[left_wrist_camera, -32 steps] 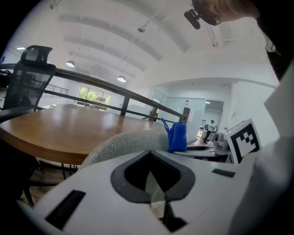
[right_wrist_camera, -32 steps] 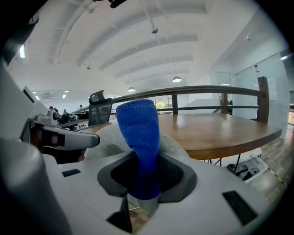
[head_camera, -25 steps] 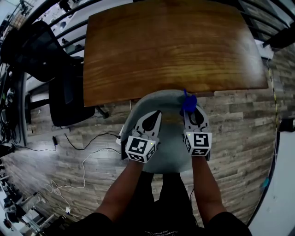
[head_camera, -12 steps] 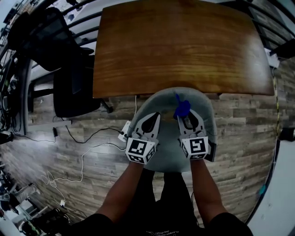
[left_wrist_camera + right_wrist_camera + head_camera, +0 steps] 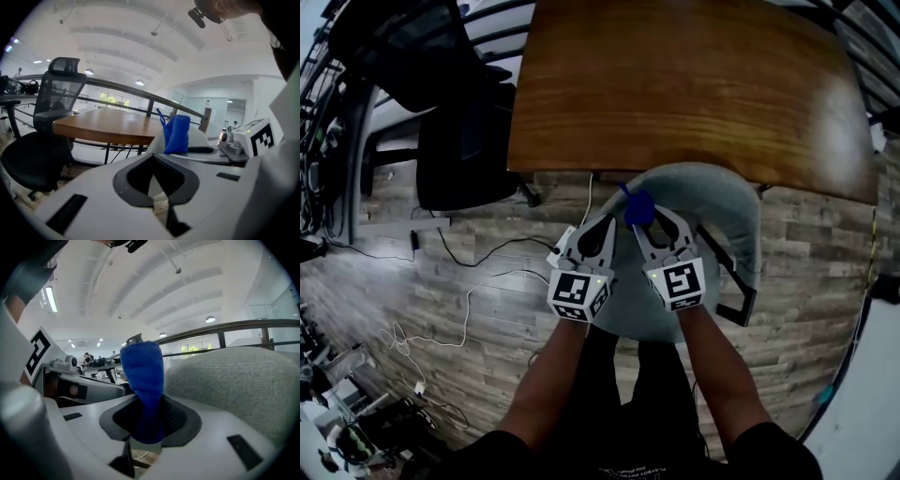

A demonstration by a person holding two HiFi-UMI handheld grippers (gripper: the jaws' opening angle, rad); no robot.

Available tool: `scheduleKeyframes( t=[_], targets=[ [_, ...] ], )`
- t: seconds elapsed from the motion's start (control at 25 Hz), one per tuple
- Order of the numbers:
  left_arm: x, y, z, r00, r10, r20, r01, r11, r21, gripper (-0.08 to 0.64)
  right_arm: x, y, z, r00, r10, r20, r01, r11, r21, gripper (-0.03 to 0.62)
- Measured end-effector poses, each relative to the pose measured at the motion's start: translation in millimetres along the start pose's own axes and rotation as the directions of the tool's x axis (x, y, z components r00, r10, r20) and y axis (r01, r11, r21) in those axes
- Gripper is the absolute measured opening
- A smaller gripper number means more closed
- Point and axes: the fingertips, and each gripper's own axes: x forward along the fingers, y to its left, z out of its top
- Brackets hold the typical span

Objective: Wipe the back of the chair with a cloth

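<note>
Gripping the blue cloth [image 5: 143, 390] — right gripper [image 5: 641, 221] beside the grey chair [image 5: 720, 211].

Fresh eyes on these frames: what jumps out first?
The blue cloth, pinched upright in the right gripper's jaws, right beside the grey upholstered chair. Then the big wooden table just beyond the chair. The left gripper sits alongside, jaws together on nothing.

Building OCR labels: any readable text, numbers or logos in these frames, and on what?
No readable text anywhere.
The cubes on the left gripper and right gripper: black-and-white square markers only, no letters.
The blue cloth, chair, table: no print visible.
</note>
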Motion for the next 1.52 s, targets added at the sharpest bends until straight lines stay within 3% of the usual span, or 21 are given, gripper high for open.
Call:
scheduleKeyframes(
  t=[0.16,0.44,1.0,1.52],
  targets=[
    [-4,17,-2,1.000,0.026,0.000,-0.026,1.000,-0.004,-0.002,15,10,-5,0.999,0.035,-0.008,-0.035,0.999,0.019,0.120],
    [1,16,-2,1.000,0.016,0.002,-0.016,1.000,-0.005,-0.002,24,-1,-9,1.000,0.013,-0.027,-0.013,1.000,0.015,0.118],
    [18,-4,-15,0.999,-0.021,-0.024,0.021,1.000,-0.003,-0.002,8,-43,-18,0.990,-0.139,-0.034,0.140,0.990,0.033,0.118],
    [39,-27,-19,0.997,-0.072,-0.041,0.073,0.997,0.010,-0.002,-14,-81,-31,0.971,-0.233,-0.044,0.235,0.970,0.056,0.118]
  ],
)
